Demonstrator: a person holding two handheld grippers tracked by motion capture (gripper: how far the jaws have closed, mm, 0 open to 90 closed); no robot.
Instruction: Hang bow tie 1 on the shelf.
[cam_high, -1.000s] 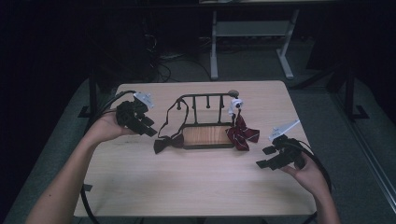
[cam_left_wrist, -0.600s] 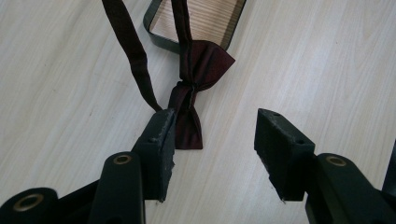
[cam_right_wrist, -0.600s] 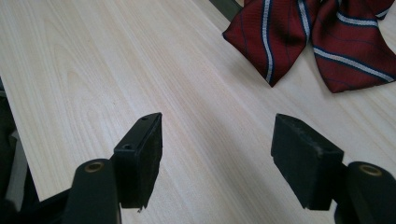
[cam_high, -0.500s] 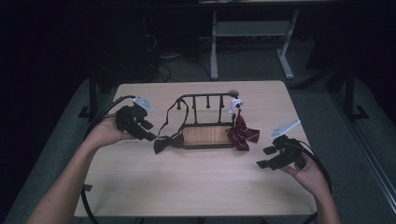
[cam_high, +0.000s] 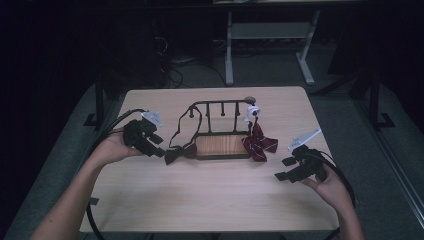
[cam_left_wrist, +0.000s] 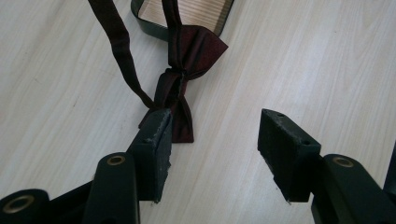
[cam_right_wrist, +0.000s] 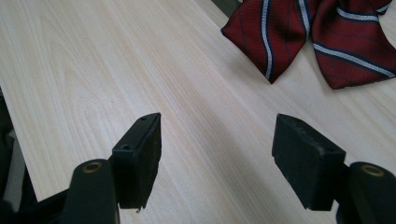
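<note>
A person holds a gripper in each hand over a pale wooden table. The left gripper has its jaws apart, and they have just been opening wider; nothing sits between them. Just ahead of its left jaw lies a dark maroon bow tie, flat on the table, its near wing at that jaw's tip. Its strap runs on to a black rack with a wooden base beyond. The right gripper hangs released above bare tabletop, gripping nothing. A red striped bow tie lies a little ahead of it, towards its right jaw, against the rack's far end.
</note>
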